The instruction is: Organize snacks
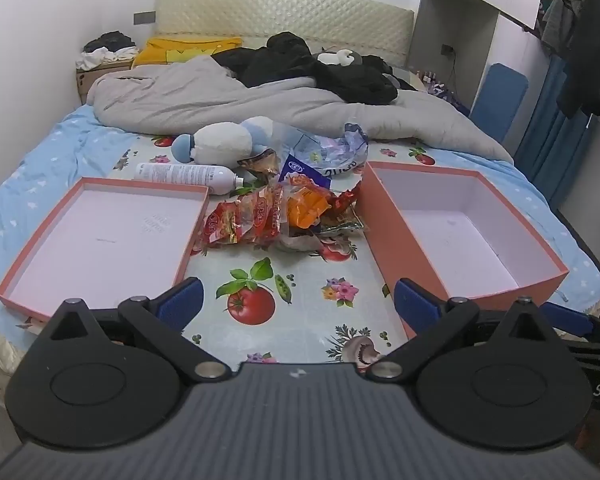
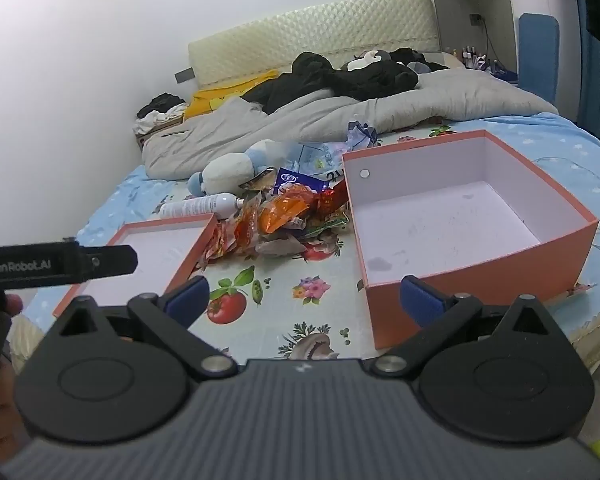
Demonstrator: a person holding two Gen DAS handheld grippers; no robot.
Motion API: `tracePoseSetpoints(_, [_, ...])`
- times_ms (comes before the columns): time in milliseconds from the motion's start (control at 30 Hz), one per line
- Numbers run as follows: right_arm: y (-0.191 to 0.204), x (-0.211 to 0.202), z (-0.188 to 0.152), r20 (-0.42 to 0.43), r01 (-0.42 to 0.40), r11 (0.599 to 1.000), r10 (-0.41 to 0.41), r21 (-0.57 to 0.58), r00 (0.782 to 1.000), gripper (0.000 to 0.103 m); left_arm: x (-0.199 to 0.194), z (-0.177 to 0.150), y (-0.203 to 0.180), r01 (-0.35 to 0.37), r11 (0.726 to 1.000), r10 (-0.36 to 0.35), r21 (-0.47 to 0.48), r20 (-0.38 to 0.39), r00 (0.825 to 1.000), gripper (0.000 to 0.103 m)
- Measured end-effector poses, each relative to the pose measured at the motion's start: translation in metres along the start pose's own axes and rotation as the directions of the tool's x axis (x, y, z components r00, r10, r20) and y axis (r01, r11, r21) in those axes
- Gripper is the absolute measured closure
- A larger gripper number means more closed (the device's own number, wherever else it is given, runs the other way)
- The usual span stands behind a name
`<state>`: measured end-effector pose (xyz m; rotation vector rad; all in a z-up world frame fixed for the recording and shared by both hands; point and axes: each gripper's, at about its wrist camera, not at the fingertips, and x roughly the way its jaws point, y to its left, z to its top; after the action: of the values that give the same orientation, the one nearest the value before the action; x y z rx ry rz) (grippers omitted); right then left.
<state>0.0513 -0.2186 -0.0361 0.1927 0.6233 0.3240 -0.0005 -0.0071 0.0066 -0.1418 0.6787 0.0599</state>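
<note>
A pile of snack packets (image 1: pixel 284 212) in red, orange and blue wrappers lies on the flowered sheet between two orange boxes; it also shows in the right wrist view (image 2: pixel 284 216). The shallow lid (image 1: pixel 100 240) lies to the left, also seen from the right wrist (image 2: pixel 148 256). The deep box (image 1: pixel 460 232) stands to the right and is empty (image 2: pixel 460 224). My left gripper (image 1: pixel 298 304) is open and empty, held back from the pile. My right gripper (image 2: pixel 304 300) is open and empty, near the deep box's front corner.
A white spray bottle (image 1: pixel 188 176) and a blue-white plush toy (image 1: pixel 224 142) lie behind the lid. A crumpled clear bag (image 1: pixel 332 152) sits behind the pile. A grey duvet (image 1: pixel 240 96) and black clothes (image 1: pixel 320 64) fill the far bed. The left gripper's body (image 2: pixel 56 266) shows at the left.
</note>
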Motion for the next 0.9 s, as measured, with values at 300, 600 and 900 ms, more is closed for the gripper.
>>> tracePoseSetpoints(300, [0.0012,0.0020,-0.0052,-0.002,0.001,1.000,-0.001,0.003,1.000,0.000,0.0053,-0.0026,0.0052,0.001,1.000,-0.001,-0.001,-0.006,1.000,0.000])
tracePoseSetpoints(600, [0.0004,0.0029,-0.0080,0.001,0.002,1.000,-0.002,-0.003,1.000,0.000,0.0060,-0.0023,0.0054,0.000,1.000,0.000,0.000,-0.006,1.000,0.000])
tracePoseSetpoints(900, [0.0012,0.0042,-0.0083,-0.004,0.003,1.000,-0.003,0.000,1.000,0.000,0.0059,-0.0027,0.0058,0.002,1.000,-0.002,-0.002,-0.004,1.000,0.000])
